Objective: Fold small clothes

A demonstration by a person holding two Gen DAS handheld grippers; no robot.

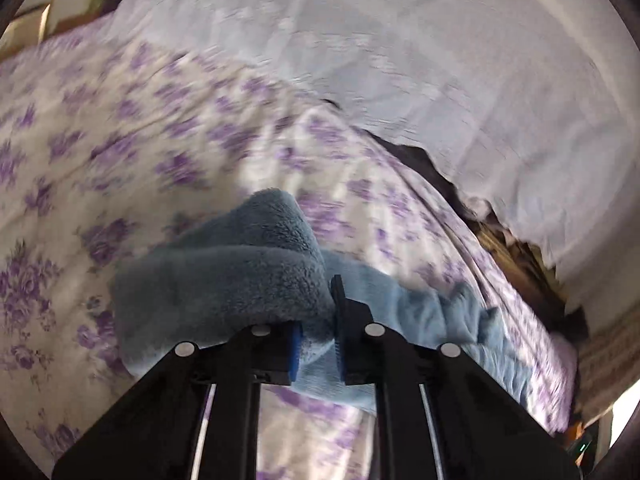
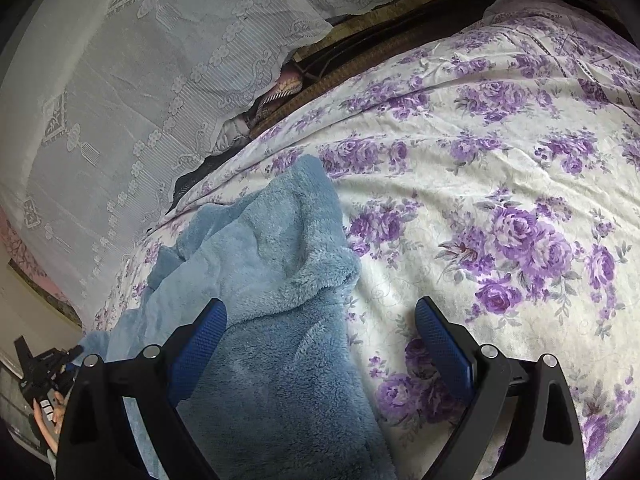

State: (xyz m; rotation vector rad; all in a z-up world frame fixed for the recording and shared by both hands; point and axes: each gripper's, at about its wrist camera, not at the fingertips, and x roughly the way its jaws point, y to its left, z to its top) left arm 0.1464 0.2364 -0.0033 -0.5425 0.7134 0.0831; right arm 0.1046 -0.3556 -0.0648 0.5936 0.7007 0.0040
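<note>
A fluffy light-blue garment (image 2: 272, 280) lies on a bed sheet with purple flowers (image 2: 500, 152). In the left wrist view my left gripper (image 1: 318, 332) is shut on a bunched fold of the blue garment (image 1: 240, 272), which is lifted off the flowered sheet (image 1: 100, 160) and drapes over the left finger. In the right wrist view my right gripper (image 2: 320, 320) stands open, low over the garment's right edge; its left pad (image 2: 200, 344) is over the fleece, its right pad (image 2: 444, 348) over the bare sheet. Nothing is pressed between its pads.
A white lace curtain (image 2: 120, 120) hangs along the bed's far side, with a dark gap (image 2: 360, 48) holding clutter between it and the mattress. The other gripper and a hand (image 2: 44, 384) show at the lower left of the right wrist view.
</note>
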